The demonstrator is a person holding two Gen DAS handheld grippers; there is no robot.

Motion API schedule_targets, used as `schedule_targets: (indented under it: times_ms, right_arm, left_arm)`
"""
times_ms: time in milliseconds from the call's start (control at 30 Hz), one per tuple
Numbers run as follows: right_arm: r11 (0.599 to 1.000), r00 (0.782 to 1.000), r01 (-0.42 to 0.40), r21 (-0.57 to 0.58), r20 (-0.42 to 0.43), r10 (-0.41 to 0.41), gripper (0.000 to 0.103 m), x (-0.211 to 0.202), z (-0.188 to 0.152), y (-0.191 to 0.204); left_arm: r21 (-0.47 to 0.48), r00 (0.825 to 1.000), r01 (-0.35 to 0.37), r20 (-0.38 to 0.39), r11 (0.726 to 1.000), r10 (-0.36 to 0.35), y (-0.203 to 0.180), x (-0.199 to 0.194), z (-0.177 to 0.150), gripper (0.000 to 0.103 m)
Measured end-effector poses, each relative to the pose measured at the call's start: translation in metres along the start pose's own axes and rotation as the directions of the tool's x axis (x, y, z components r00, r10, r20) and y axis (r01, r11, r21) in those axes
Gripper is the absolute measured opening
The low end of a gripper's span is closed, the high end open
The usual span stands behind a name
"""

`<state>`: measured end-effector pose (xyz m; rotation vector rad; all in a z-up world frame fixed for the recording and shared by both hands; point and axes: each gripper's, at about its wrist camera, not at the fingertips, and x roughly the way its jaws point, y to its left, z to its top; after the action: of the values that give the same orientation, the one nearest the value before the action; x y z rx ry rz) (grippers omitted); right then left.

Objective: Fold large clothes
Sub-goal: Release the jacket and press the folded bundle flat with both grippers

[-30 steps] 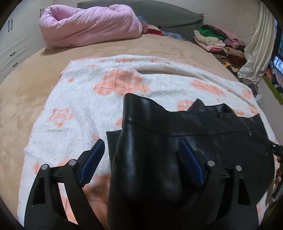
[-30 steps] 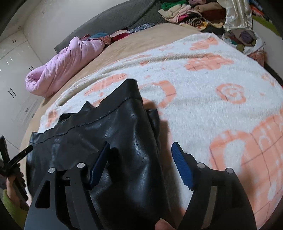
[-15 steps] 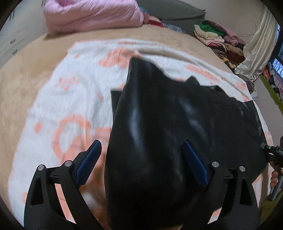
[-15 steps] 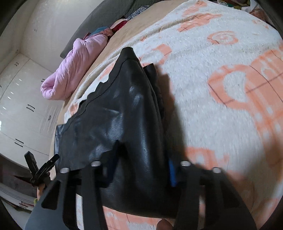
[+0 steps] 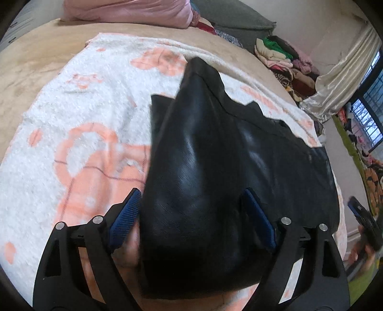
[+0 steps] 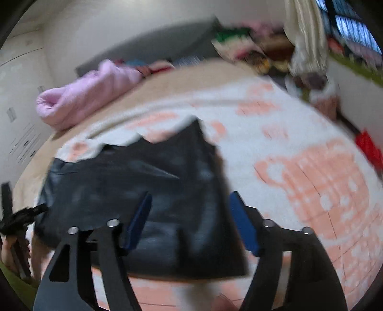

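A black leather garment (image 5: pixel 215 167) lies on a white blanket with orange patterns (image 5: pixel 79 134) on the bed. In the left wrist view a raised fold of it bulges between my open left gripper's (image 5: pixel 194 215) blue pads. In the right wrist view, which is blurred, the garment (image 6: pixel 143 186) lies flatter, and my right gripper (image 6: pixel 191 215) stands open above its near right edge, holding nothing. The right gripper also shows at the right edge of the left wrist view (image 5: pixel 363 224). The left gripper shows at the left edge of the right wrist view (image 6: pixel 16 215).
A rolled pink quilt (image 5: pixel 129 9) lies at the head of the bed. A pile of folded clothes (image 5: pixel 284 57) and a pale curtain (image 5: pixel 340 79) stand at the far right. White cupboards (image 6: pixel 16 119) line the left wall. The tan bedsheet (image 5: pixel 36 55) surrounds the blanket.
The right gripper has opened and pulled back and up from the garment, which now lies flatter. The left gripper has shifted toward me over the garment and stays open.
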<state>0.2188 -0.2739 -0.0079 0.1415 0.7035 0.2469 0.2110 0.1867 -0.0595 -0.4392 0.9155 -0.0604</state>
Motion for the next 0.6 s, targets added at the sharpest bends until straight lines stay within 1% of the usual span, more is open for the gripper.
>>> schedule_targets:
  times_ms: [67, 100, 167, 233, 300, 333, 400, 467, 533, 600]
  right_arm:
    - [0.997, 0.998, -0.065, -0.053, 0.002, 0.065, 0.069, -0.001, -0.007, 0.032]
    - [0.991, 0.994, -0.108, -0.082, -0.016, 0.108, 0.068, 0.002, -0.012, 0.052]
    - [0.980, 0.986, -0.158, -0.124, -0.066, 0.151, 0.065, 0.015, -0.021, 0.087]
    - [0.973, 0.981, -0.178, -0.144, -0.109, 0.164, 0.056, 0.030, -0.028, 0.110]
    - [0.971, 0.978, -0.171, -0.170, -0.145, 0.147, 0.050, 0.045, -0.034, 0.129]
    - [0.972, 0.979, -0.152, -0.181, -0.164, 0.123, 0.048, 0.054, -0.036, 0.137]
    - [0.976, 0.978, -0.110, -0.187, -0.198, 0.073, 0.048, 0.066, -0.041, 0.148]
    - [0.980, 0.970, -0.090, -0.180, -0.238, 0.046, 0.048, 0.079, -0.047, 0.151]
    - [0.982, 0.961, -0.096, -0.160, -0.272, 0.050, 0.048, 0.090, -0.055, 0.148]
    - [0.983, 0.958, -0.109, -0.146, -0.278, 0.065, 0.048, 0.093, -0.060, 0.145]
  left_arm:
    - [-0.020, 1.000, 0.026, 0.004, 0.999, -0.026, 0.005, 0.000, 0.006, 0.082]
    - [-0.022, 0.999, 0.032, 0.006, 0.999, -0.032, 0.007, 0.000, 0.007, 0.083]
    - [-0.020, 0.999, 0.038, 0.010, 0.999, -0.038, 0.006, 0.001, 0.009, 0.083]
    - [-0.029, 0.998, 0.058, 0.008, 0.998, -0.057, 0.009, 0.002, 0.010, 0.086]
    - [-0.042, 0.997, 0.080, 0.004, 0.996, -0.080, 0.012, 0.004, 0.013, 0.087]
    - [-0.043, 0.996, 0.084, -0.002, 0.996, -0.084, 0.013, 0.006, 0.014, 0.088]
    - [-0.040, 0.997, 0.079, -0.008, 0.996, -0.080, 0.015, 0.009, 0.017, 0.088]
    - [-0.042, 0.996, 0.081, -0.023, 0.996, -0.082, 0.016, 0.013, 0.021, 0.088]
    - [-0.044, 0.996, 0.077, -0.042, 0.996, -0.079, 0.019, 0.017, 0.025, 0.088]
    - [-0.046, 0.995, 0.074, -0.059, 0.996, -0.077, 0.021, 0.022, 0.029, 0.089]
